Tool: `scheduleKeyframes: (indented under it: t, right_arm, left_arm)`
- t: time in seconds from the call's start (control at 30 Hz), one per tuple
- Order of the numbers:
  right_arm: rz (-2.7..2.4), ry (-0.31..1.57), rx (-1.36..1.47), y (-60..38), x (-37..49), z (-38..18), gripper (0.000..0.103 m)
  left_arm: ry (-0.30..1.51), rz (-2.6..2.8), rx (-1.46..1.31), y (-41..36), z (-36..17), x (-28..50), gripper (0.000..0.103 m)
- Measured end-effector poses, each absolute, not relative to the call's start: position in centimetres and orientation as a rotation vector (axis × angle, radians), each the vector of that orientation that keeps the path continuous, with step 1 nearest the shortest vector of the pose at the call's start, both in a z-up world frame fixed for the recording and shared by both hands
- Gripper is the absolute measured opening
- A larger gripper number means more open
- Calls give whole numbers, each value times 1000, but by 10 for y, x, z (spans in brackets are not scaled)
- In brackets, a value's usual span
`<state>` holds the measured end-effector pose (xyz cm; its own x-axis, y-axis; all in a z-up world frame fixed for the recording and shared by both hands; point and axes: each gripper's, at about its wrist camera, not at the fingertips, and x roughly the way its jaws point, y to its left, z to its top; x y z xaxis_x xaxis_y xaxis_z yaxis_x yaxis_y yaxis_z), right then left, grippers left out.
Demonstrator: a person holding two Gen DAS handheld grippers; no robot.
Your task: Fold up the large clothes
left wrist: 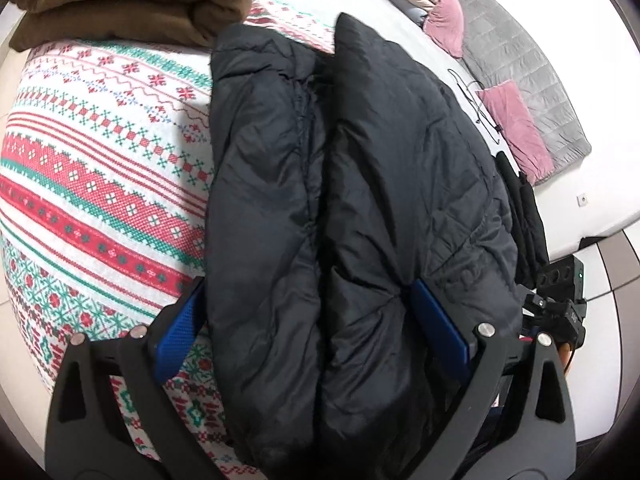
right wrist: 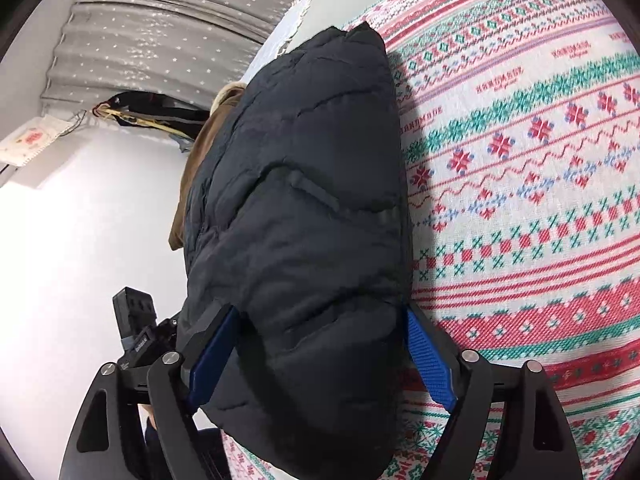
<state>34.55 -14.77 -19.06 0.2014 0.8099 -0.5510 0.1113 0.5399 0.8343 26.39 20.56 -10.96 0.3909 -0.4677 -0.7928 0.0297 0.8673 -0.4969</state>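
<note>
- Folding step nearly done: the black jacket [left wrist: 352, 208] lies doubled lengthwise on the patterned bed [left wrist: 100, 168].
- Left gripper [left wrist: 316, 324] and right gripper [right wrist: 316, 356] each straddle its near end with jaws wide; whether they pinch it I cannot tell.
- Next: fold it across or set it by the brown pile [left wrist: 132, 0].

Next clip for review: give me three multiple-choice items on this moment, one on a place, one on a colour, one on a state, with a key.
1. Where does the folded brown garment lie?
A. on the floor
B. on the patterned bedspread, beyond the dark puffer jacket
C. inside the jacket

2. What colour are the tool pads?
A. blue
B. yellow
C. white

3. How does the jacket lie?
A. spread flat, sleeves out
B. hanging on a hanger
C. bundled into a long, thick roll

Key: 1 B, the left view shows it at the bedspread's far end; 2 A, both views show blue pads; 3 C, the layers lie doubled lengthwise.
</note>
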Motion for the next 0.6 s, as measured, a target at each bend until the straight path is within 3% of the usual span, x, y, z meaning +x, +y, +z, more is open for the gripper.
scheduleKeyframes:
  t: [0.6]
  right_arm:
    - [591, 1273, 875, -132, 343, -190, 92]
  left_arm:
    - [1194, -373, -424, 186, -114, 250, 99]
